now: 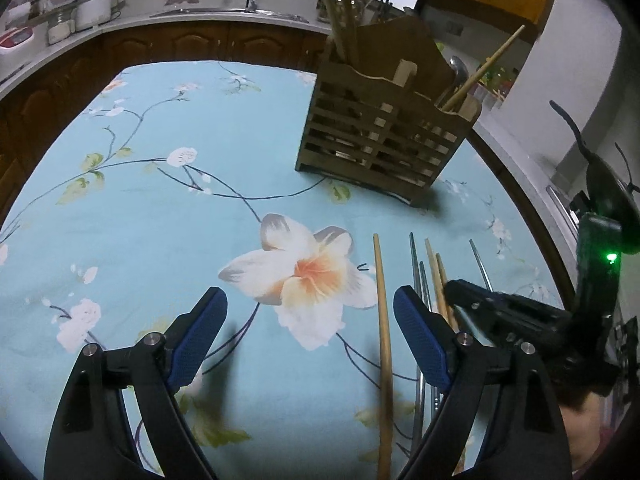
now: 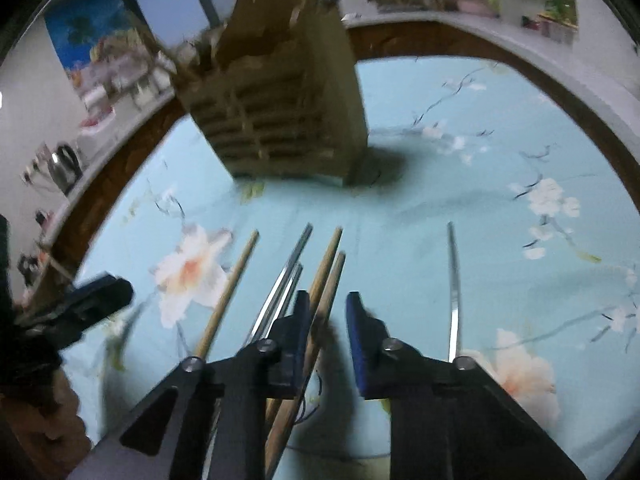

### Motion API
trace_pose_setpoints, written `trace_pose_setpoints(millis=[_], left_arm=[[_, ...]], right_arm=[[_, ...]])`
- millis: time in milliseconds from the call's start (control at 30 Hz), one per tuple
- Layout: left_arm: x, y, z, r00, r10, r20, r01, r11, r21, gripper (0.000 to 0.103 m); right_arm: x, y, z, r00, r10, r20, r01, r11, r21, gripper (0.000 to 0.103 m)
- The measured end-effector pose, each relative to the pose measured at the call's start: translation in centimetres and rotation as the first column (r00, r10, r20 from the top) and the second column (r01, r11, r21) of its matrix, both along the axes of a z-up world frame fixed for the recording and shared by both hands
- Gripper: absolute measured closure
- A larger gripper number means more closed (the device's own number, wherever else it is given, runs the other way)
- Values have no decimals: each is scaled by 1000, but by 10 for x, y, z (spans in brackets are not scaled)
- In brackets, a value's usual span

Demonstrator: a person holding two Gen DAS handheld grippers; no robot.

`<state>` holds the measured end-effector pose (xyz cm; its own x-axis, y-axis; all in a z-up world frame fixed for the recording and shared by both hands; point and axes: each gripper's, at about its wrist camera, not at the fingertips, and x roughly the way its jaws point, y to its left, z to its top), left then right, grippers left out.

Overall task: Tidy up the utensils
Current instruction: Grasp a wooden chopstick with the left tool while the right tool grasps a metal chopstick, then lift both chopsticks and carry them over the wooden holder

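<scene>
Picking a wooden chopstick off the table (image 1: 160,220) is judged to be the step in hand. Nearest the cameras, the right gripper (image 2: 328,312) points steeply down with its jaws narrowly apart. One chopstick of the wooden pair (image 2: 334,276) runs up between them, close against the left pad. The right pad stands clear of it, so no grip is made yet. The second chopstick of the pair passes behind the left finger, and blur hides whether the two touch.

For a clean pick, the jaws should centre on one stick, or take both squarely, before they close. A pinch on the side of the pair could roll one stick away.

The left gripper (image 1: 310,304) hovers wide open and empty. A single wooden chopstick (image 1: 382,320) lies between its fingers, close to the right one.

Just beside the wooden pair lie the metal chopsticks (image 2: 280,292). One more metal chopstick (image 2: 454,280) lies apart, toward the table's right edge. All of them point away from the person.

Farther off, toward the far edge of the table, stands the slatted wooden holder (image 1: 384,132). It already carries several utensils upright. A lifted stick should go in tip down, through a free compartment.
</scene>
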<state>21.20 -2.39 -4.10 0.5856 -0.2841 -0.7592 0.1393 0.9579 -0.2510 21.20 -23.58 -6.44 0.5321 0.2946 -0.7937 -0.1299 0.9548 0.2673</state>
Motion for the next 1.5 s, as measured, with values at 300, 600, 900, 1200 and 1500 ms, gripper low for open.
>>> trace_pose_setpoints(millis=[300, 600, 900, 1200, 1500], left_arm=[[30, -41, -13, 991, -127, -50, 130, 989, 67, 27], [55, -79, -28, 974, -208, -85, 220, 960, 175, 59], [56, -78, -27, 975, -214, -58, 222, 950, 222, 87], [54, -74, -27, 977, -208, -46, 213, 953, 214, 97], [20, -43, 4, 984, -177, 1, 176, 981, 80, 99]], right_arm=[[0, -8, -3, 1000, 6, -1, -6, 997, -71, 96], [16, -24, -7, 999, -41, -9, 41, 998, -45, 94], [35, -20, -7, 998, -64, -14, 64, 998, -5, 89], [42, -10, -11, 998, -64, 9, 64, 996, -58, 95], [5, -24, 18, 995, -71, 65, 66, 995, 81, 98]])
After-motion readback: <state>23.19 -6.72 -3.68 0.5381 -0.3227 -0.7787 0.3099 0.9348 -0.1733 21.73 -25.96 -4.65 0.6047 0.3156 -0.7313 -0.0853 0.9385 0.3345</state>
